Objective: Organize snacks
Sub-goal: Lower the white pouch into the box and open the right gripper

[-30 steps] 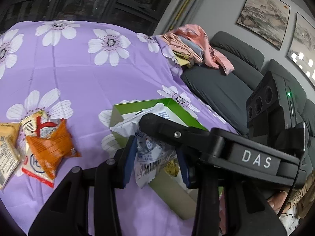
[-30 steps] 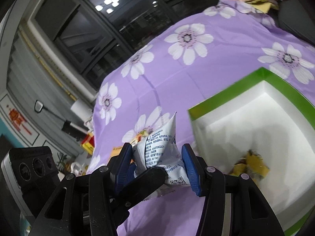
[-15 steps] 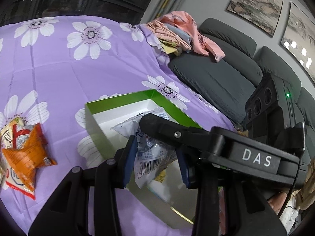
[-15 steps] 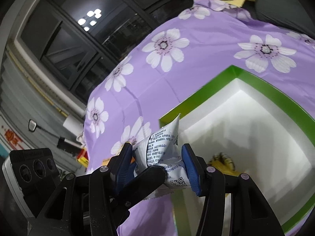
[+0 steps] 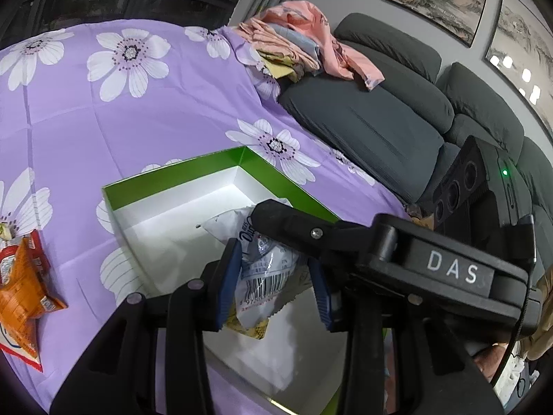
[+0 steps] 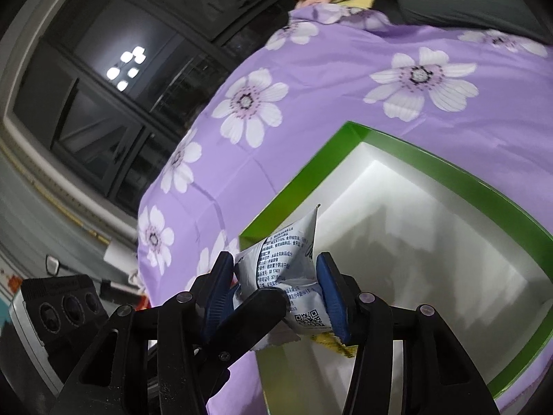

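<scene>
1. Both grippers, left (image 5: 274,283) and right (image 6: 276,288), are clamped on one white snack packet (image 5: 262,269); your right jaws have just been closing tighter.
2. It has moved from beside the box (image 5: 172,169) to above its near corner, so release comes next.

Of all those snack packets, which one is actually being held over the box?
The white packet with blue print and a barcode, pinched by both the left gripper and the right gripper above the green-rimmed box. The orange packet lies untouched on the purple cloth.
</scene>
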Tool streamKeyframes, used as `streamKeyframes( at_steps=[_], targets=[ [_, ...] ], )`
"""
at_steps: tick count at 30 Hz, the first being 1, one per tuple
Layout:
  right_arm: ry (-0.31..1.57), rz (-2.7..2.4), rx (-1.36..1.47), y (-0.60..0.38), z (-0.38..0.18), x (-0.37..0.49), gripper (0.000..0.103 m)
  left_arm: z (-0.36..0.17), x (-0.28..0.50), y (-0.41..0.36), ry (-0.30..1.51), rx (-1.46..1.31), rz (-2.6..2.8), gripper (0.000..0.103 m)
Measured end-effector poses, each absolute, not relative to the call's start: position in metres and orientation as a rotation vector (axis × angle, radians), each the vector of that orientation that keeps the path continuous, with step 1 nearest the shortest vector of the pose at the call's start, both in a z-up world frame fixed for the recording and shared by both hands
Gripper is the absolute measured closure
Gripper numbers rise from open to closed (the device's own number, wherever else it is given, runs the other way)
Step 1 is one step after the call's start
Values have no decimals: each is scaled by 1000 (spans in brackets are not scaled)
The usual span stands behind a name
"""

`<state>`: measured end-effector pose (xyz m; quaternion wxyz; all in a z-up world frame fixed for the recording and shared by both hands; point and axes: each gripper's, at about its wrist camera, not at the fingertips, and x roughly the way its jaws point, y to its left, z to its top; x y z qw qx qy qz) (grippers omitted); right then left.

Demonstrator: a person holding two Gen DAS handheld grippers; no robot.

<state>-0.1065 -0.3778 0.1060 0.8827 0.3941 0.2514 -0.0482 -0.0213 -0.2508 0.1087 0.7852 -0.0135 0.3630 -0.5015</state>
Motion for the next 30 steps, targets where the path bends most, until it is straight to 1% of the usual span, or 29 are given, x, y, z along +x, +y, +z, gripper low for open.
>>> streamKeyframes(
  at_steps=[7, 8, 9, 11, 18, 19, 20, 24, 25, 27, 28, 30],
  targets=[
    [513, -166, 901, -395, 96, -112, 55, 100, -20, -271, 802, 24, -1097, 64],
    [517, -179, 909, -398, 95, -112, 57, 98, -20, -273, 807, 32, -1095, 64],
    [521, -196, 911, -399, 93, -113, 65, 96, -20, -276, 816, 47, -1087, 64],
    [533, -220, 903, -401, 92, -112, 67, 92, -22, -282, 815, 72, -1072, 65],
    [568, -288, 924, -408, 84, -111, 67, 82, -21, -285, 844, 54, -1055, 62],
    [572, -290, 931, -409, 83, -111, 67, 81, -21, -285, 839, 62, -1039, 54],
    [573, -295, 935, -410, 82, -112, 67, 81, -21, -284, 834, 71, -1024, 43],
    [563, -356, 917, -410, 87, -117, 67, 84, -21, -272, 826, 44, -1003, 41],
    [545, -354, 918, -410, 90, -119, 67, 87, -20, -264, 822, 20, -998, 39],
    [523, -343, 929, -410, 92, -122, 67, 94, -18, -251, 809, -13, -980, 32],
    [516, -340, 933, -409, 94, -122, 65, 98, -17, -240, 801, -33, -954, 27],
    [505, -329, 919, -404, 98, -122, 58, 104, -15, -223, 790, -52, -913, 25]
  ],
)
